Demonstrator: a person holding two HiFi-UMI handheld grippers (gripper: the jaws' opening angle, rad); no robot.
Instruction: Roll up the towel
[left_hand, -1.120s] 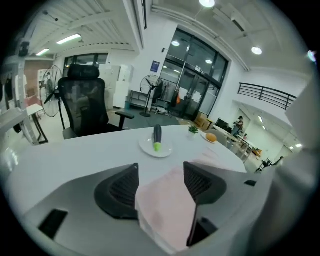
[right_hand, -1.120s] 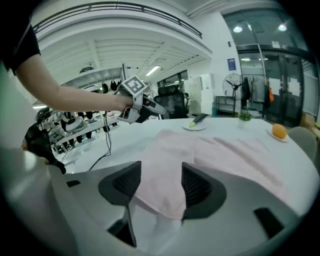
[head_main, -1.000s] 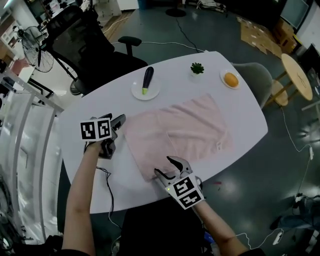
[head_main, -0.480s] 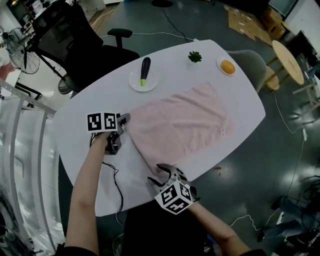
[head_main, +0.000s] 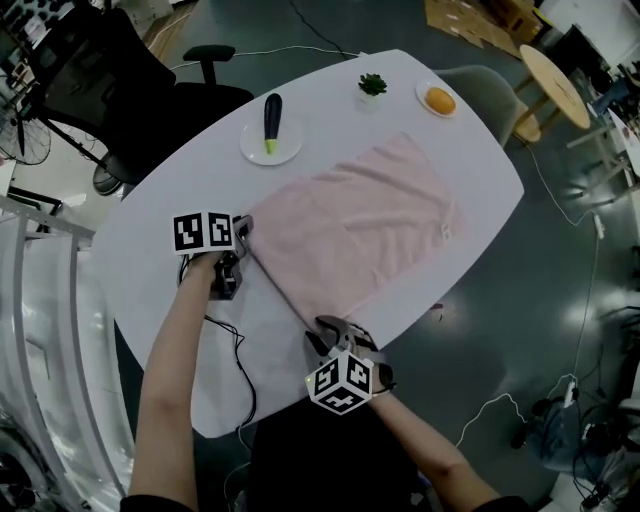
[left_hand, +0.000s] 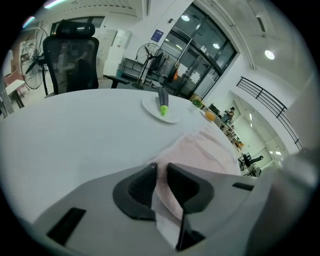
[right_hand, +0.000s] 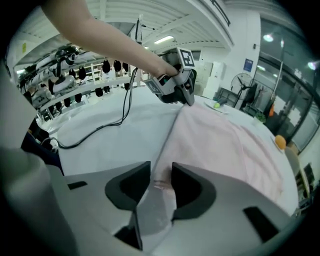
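Observation:
A pink towel (head_main: 350, 225) lies spread flat on the white oval table (head_main: 150, 215). My left gripper (head_main: 243, 232) is at the towel's near left corner. Its jaws are closing, and in the left gripper view (left_hand: 161, 170) the pads pinch the towel (left_hand: 205, 150) in a narrow gap. At the near right corner, by the table's edge, sits my right gripper (head_main: 325, 335). In the right gripper view (right_hand: 161, 175) its jaws are closing too, with the towel (right_hand: 220, 140) corner lying between them and a wider gap left. The left gripper (right_hand: 175, 85) shows at the far end of that edge.
At the table's far side stand a white plate with an eggplant (head_main: 271, 140), a small potted plant (head_main: 372, 84) and an orange on a saucer (head_main: 439, 100). A black cable (head_main: 235, 350) trails over the near left part. An office chair (head_main: 90, 80) stands beyond the table.
Both grippers have sunk onto the towel's near edge and their jaws have narrowed around its two corners. The right one slid left along the table's edge.

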